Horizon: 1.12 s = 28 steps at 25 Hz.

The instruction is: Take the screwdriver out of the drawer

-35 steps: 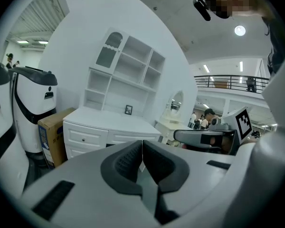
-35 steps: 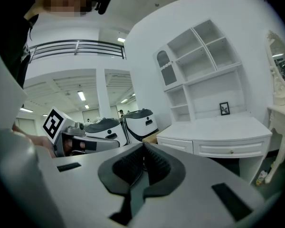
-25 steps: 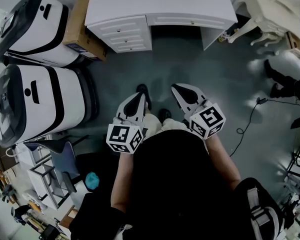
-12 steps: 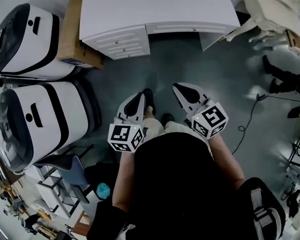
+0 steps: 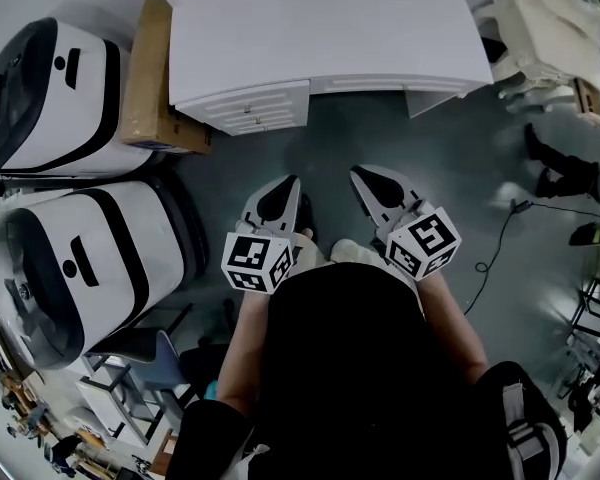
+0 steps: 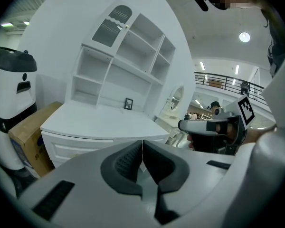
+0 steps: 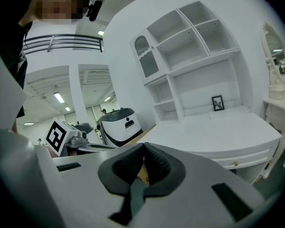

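Closed left tool [image 5: 288,184] and right tool [image 5: 362,176] carry black-and-white marker cubes [image 5: 257,262].

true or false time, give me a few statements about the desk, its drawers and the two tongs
1. The left tongs and the right tongs are both shut with nothing between them. True.
2. One drawer of the white desk is pulled open. False: every drawer in view is shut.
3. A cardboard box stands beside the desk. True.
4. A screwdriver lies on the desk top. False: none shows; only a small picture frame stands there.
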### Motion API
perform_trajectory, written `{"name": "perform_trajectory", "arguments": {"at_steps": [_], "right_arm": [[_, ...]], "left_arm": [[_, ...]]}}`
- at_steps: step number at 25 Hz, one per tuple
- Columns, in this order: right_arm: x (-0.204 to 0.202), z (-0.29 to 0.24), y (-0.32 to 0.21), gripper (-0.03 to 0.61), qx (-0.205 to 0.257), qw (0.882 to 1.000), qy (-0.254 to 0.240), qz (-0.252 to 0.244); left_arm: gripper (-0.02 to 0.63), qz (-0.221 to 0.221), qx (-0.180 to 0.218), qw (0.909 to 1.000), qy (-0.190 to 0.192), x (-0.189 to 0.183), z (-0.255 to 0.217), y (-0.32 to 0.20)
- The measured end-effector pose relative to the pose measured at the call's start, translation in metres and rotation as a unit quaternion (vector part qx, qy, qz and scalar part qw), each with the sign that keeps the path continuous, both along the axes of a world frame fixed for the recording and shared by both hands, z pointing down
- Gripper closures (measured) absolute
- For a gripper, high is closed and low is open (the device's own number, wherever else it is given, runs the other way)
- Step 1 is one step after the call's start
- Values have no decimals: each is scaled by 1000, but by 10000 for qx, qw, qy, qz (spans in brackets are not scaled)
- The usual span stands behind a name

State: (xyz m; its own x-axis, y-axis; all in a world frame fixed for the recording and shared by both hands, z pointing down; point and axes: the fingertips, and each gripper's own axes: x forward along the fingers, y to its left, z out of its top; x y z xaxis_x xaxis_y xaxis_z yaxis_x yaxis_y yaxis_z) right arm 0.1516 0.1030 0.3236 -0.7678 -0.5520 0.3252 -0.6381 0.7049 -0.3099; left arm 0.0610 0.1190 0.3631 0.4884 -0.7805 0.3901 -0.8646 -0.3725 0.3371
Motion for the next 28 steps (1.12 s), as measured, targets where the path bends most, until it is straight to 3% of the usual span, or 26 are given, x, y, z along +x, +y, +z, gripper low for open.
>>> {"name": "perform_trajectory", "arguments": {"at_steps": [15,22,28], "right_arm": [[-52,9,-56,560,-143,9994,166,286],[-64,14,-65,561,-233,9993,192,198],[-69,21,-75,561,-290,9989,359,71]], "left_arm": [[589,178,-150,9996,-165,-60,36,-75],[589,-28,-312,9993,-181,-80,59,-93],[589,-514,-523,9973,-63,-96,85,-115]]}}
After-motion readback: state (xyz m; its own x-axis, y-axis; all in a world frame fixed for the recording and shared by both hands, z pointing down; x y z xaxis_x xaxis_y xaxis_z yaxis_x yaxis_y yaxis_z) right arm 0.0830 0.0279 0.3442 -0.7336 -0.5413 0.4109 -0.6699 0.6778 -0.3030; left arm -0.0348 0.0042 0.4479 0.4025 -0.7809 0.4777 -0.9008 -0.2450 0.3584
